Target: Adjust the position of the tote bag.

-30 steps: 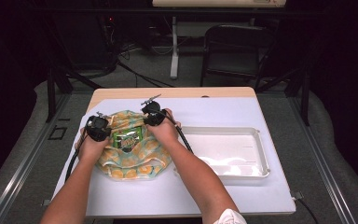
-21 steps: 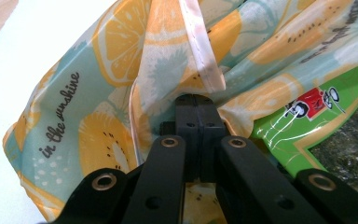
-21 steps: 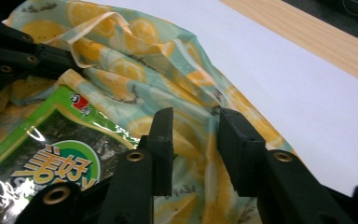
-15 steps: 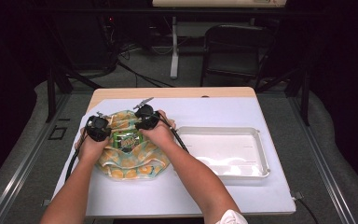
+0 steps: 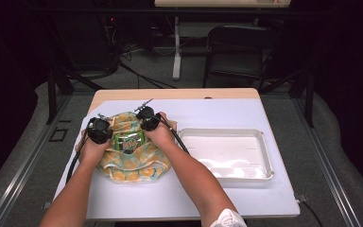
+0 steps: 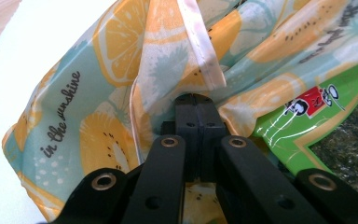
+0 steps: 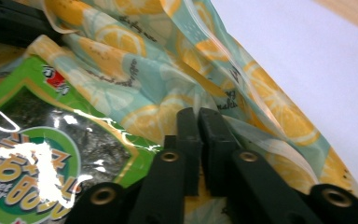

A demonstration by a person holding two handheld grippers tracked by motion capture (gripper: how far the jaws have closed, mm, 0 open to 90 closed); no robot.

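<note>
Evidently, with the left gripper [image 6: 196, 103] and right gripper [image 7: 199, 116] both clamped on the rim of the citrus-print bag [image 5: 132, 163] at the table's left, the green snack packet [image 5: 128, 141] could be spilled if the thin film were let slip.

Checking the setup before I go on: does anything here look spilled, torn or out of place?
Nothing stands out. The left gripper and right gripper pinch the fruit-print bag, rumpled but whole, around a green snack packet. The white tray sits square.
</note>
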